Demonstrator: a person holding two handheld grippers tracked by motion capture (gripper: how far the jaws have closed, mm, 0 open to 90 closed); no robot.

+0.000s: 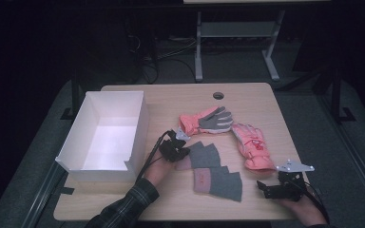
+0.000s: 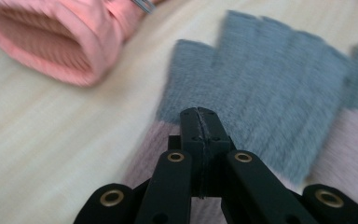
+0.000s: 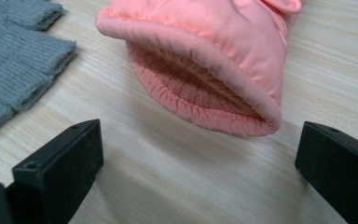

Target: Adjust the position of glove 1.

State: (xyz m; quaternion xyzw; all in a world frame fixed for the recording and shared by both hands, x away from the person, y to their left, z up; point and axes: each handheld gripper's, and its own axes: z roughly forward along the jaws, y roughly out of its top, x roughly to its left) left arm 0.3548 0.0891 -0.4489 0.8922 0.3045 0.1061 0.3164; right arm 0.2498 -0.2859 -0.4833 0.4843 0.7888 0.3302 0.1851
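Your left gripper (image 2: 199, 116), jaws clenched together, sits low centre in its view on the edge of a grey knit glove (image 2: 270, 88). Your right gripper (image 3: 198, 163) stands released, jaws wide; the pink glove's (image 3: 205, 42) cuff lies just above between them.

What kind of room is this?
Probably a lab or workshop, not a home. A plain desk stands on grey carpet, cables lie on the floor behind it, and a metal table frame stands in the dark background.

Two pink gloves (image 1: 253, 147), two grey gloves (image 1: 217, 180), one box (image 1: 108, 137).
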